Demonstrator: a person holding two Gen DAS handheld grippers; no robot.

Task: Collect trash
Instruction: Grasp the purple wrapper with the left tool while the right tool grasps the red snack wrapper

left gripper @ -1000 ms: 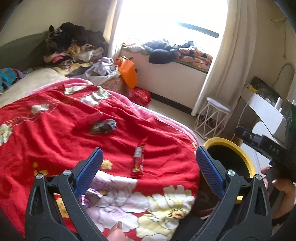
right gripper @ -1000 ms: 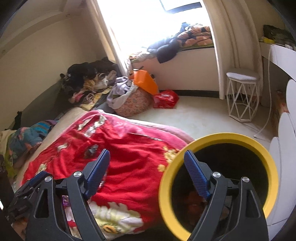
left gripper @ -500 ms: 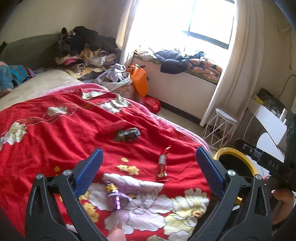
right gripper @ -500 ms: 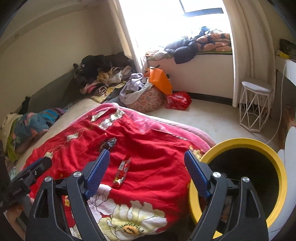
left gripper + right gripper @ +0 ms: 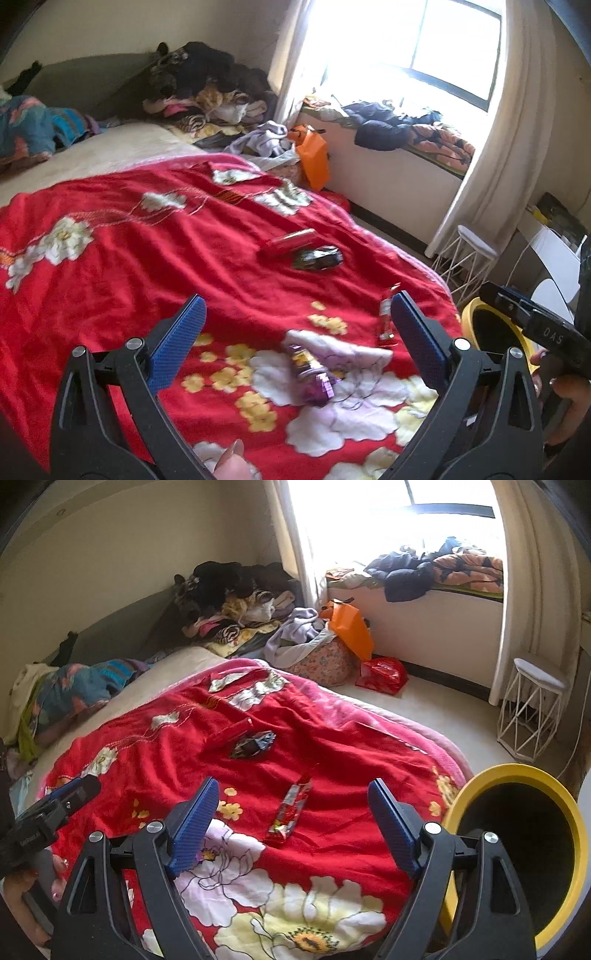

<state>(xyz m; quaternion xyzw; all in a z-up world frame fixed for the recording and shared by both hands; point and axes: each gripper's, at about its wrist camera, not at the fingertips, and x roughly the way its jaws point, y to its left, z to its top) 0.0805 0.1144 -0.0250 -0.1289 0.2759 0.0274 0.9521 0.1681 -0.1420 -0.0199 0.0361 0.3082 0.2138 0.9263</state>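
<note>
Overhead, both sets of jaws spread wide, nothing between: left gripper (image 5: 293, 332), right gripper (image 5: 291, 812). Trash scattered on red blanket (image 5: 122, 266) of bed: purple wrapper (image 5: 312, 376) below left jaws, red sachet (image 5: 290, 810) between right jaws' line, dark crumpled wrapper (image 5: 253, 744) farther off beside red packet (image 5: 231, 733). Yellow-rimmed bin (image 5: 517, 775) at bed's corner, right.

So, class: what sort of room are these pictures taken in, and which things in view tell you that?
Most likely a lived-in bedroom. A bed under a red flowered blanket fills most of the view, clothes are piled in the corner beyond it, and a curtained window has a ledge strewn with more clothing.
</note>
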